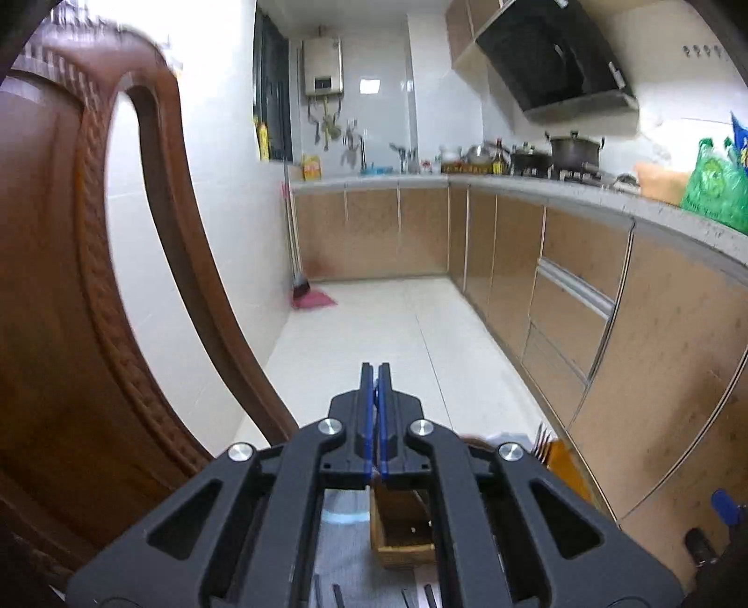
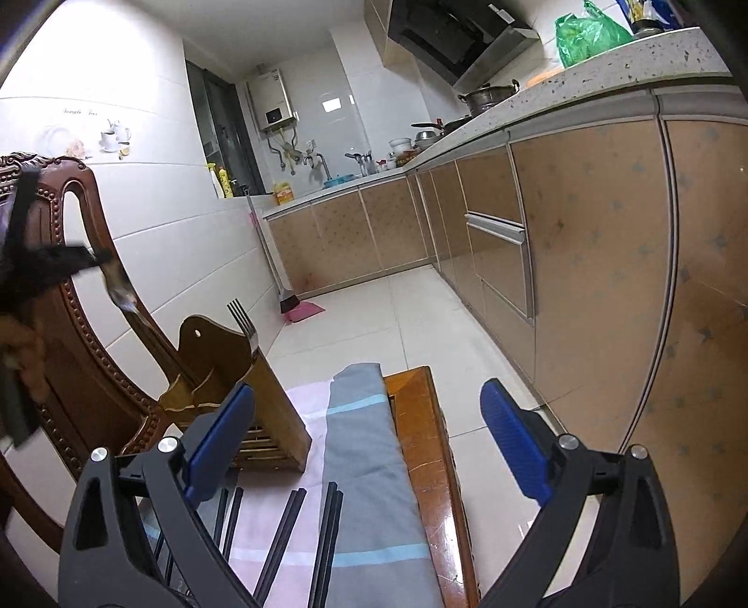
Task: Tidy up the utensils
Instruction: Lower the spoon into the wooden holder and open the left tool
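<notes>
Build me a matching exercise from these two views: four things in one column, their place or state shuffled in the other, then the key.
Column A
1. fork
2. black chopsticks
3. green bag
4. right tongs

Column B
a. wide open, nothing between them
b. on the countertop
c. standing in the wooden holder
d. lying flat on the cloth

Pairs: 1-c, 2-d, 3-b, 4-a
</notes>
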Demonstrator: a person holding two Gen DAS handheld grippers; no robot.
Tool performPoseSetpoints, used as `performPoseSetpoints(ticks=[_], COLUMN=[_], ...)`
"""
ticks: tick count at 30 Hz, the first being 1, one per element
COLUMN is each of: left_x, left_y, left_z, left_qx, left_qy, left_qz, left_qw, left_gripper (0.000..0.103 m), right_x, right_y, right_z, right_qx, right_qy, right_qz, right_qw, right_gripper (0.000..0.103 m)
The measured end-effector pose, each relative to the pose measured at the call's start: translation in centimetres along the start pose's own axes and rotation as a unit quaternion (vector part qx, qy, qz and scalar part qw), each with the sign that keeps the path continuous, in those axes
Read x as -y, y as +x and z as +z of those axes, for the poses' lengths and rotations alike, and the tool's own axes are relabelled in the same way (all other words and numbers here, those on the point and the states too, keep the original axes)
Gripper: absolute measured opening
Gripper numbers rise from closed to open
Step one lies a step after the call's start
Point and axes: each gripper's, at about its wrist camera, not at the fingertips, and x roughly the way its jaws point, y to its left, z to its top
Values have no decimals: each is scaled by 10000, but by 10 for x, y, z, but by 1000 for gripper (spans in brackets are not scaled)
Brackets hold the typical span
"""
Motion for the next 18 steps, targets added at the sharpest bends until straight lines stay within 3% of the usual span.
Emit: performPoseSetpoints(ticks=[7, 8, 9, 10, 11, 13, 18], left_x=[-2, -4, -9, -11, -13, -9, 7], left_y=[27, 22, 10, -2, -22, -61, -137], left_z=[-44, -49, -55, -60, -68, -84, -122], left_qx=[-549, -527, -483, -397, -197, 68, -134], left_qy=[-67, -125, -226, -288, -316, -108, 160], left_qz=[-336, -369, -423, -406, -325, -292, -320], left_qw=[9979, 9978, 9977, 9980, 9988, 9995, 9993], left_gripper=[5, 21, 63, 83, 93, 95, 98], right_x=[-5, -7, -10, -11, -13, -15, -24], right_y=[5, 5, 4, 3, 2, -2, -19], right_z=[-1, -1, -2, -2, -2, -2, -8], right_qx=[-159, -168, -178, -193, -211, -234, -459], right_qy=[-36, -75, -134, -179, -219, -279, -558], right_qz=[90, 107, 135, 173, 209, 271, 348], right_qw=[9998, 9998, 9997, 9995, 9993, 9990, 9968], right_gripper=[95, 95, 95, 95, 95, 95, 95])
